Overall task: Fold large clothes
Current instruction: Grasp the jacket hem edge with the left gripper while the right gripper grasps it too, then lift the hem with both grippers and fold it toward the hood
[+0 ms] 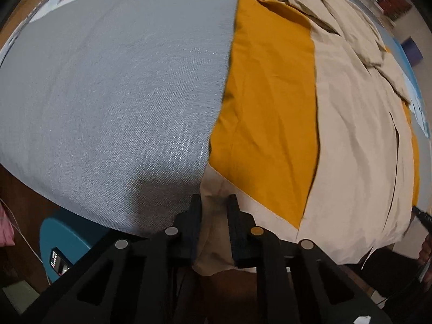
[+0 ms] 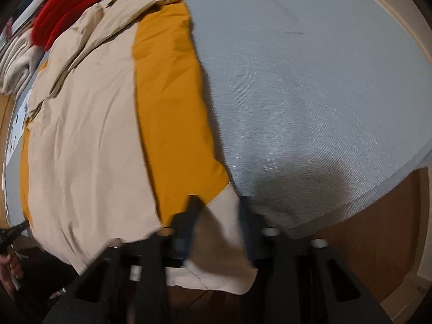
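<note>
A large beige coat with mustard-yellow lining (image 1: 351,124) lies spread on a grey cloth (image 1: 121,81). In the left wrist view its beige hem corner sits between the fingers of my left gripper (image 1: 214,202), which is shut on it at the near edge. In the right wrist view the same coat (image 2: 89,135) lies to the left, its yellow lining (image 2: 172,113) is exposed, and my right gripper (image 2: 218,205) is shut on another beige hem corner (image 2: 224,232). The coat's collar lies at the far end.
The grey cloth (image 2: 310,81) covers the table beside the coat. A red knitted item (image 2: 70,2) and folded pale fabric (image 2: 16,64) lie at the far left. A teal stool (image 1: 67,240) stands below the table edge. Brown floor (image 2: 378,229) lies beyond.
</note>
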`<state>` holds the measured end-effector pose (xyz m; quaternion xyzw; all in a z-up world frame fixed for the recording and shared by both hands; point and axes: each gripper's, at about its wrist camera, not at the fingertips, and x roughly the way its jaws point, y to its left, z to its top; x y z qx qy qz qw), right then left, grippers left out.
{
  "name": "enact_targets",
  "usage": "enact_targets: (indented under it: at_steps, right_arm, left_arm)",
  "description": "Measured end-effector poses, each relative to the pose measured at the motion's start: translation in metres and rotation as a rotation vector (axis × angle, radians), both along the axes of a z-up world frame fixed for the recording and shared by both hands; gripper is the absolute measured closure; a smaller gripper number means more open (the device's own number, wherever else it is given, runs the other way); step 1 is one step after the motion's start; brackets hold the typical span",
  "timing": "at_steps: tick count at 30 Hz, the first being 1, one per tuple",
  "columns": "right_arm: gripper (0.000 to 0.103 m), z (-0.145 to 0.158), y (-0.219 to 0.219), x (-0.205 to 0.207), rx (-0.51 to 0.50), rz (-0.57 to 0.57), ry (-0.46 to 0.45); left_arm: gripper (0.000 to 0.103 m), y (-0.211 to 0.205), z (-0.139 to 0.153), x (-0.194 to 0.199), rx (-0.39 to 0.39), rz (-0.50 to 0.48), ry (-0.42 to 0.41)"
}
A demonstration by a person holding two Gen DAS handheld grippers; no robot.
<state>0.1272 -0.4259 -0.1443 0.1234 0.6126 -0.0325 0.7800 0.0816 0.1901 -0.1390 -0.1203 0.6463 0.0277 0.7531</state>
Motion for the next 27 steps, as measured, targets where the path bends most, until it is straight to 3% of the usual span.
enact_targets:
  at_steps: [6, 12, 13, 14, 15, 20, 27]
  right_arm:
    - [0.087, 0.002, -0.001, -0.001, 0.023, -0.005, -0.001]
    - [0.084, -0.003, 0.002, -0.002, -0.015, 0.022, 0.016]
    - [0.084, -0.003, 0.004, -0.002, -0.021, 0.027, 0.016]
    - [0.085, -0.003, 0.005, 0.0, -0.026, 0.031, 0.015]
    - [0.087, -0.002, 0.006, 0.001, -0.031, 0.035, 0.012]
    - [0.097, 0.008, 0.015, 0.002, -0.045, 0.057, -0.027]
    - [0.099, 0.053, 0.021, -0.005, -0.017, 0.085, -0.15]
  left_arm:
    - [0.085, 0.0, -0.004, -0.003, -0.003, -0.017, 0.02]
    - [0.085, -0.009, -0.005, -0.004, 0.054, -0.061, 0.019]
    - [0.087, -0.011, -0.004, -0.005, 0.069, -0.074, 0.014]
    - [0.096, -0.013, -0.003, -0.006, 0.074, -0.084, 0.01]
    - [0.097, -0.019, -0.002, -0.005, 0.072, -0.09, 0.006]
    - [0.101, -0.029, 0.014, -0.011, 0.091, -0.129, -0.026]
    - [0.101, -0.027, 0.056, -0.012, 0.031, -0.149, -0.101]
